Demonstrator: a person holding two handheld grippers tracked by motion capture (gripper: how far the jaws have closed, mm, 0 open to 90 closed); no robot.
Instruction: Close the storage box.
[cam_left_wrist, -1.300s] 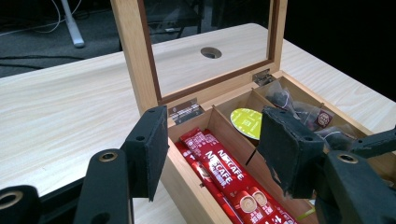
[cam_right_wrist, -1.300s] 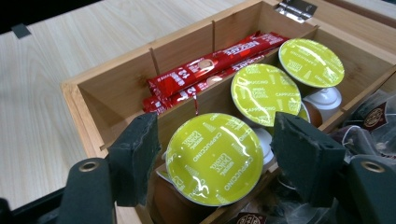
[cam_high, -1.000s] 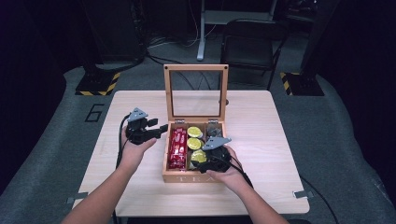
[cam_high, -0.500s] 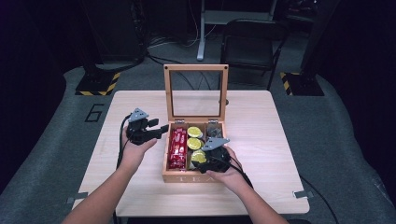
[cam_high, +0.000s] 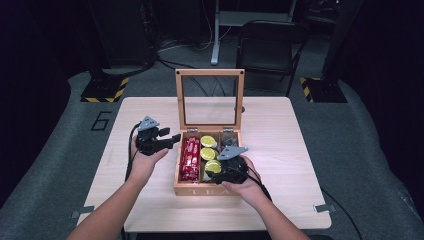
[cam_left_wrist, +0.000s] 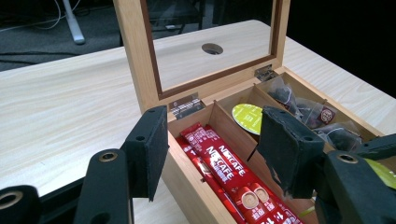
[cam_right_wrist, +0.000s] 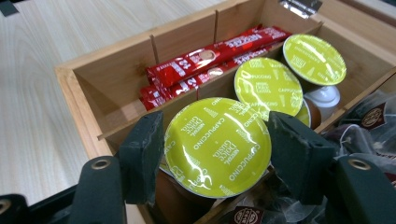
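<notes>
Right gripper view gives me the capsule (cam_right_wrist: 218, 145) — round, lime-green foil lid printed "Cappuccino", brown cup beneath — at the near end of the wooden box's (cam_high: 206, 189) middle compartment. My right gripper (cam_right_wrist: 218, 154) stands spread around it, pads beside the lid's rim. My left gripper (cam_left_wrist: 212, 151) hangs open over the red Nescafé sticks (cam_left_wrist: 224, 175). Pale wooden table (cam_high: 280, 130); dark room.

Two black tongs, left tongs (cam_high: 176, 138) and right tongs (cam_high: 214, 170), each with a grey three-cornered plate on top, trailing black cable. Jaws: black blocks with worn pads, round brass-ringed screw holes. Forearms bare, no sleeves.
</notes>
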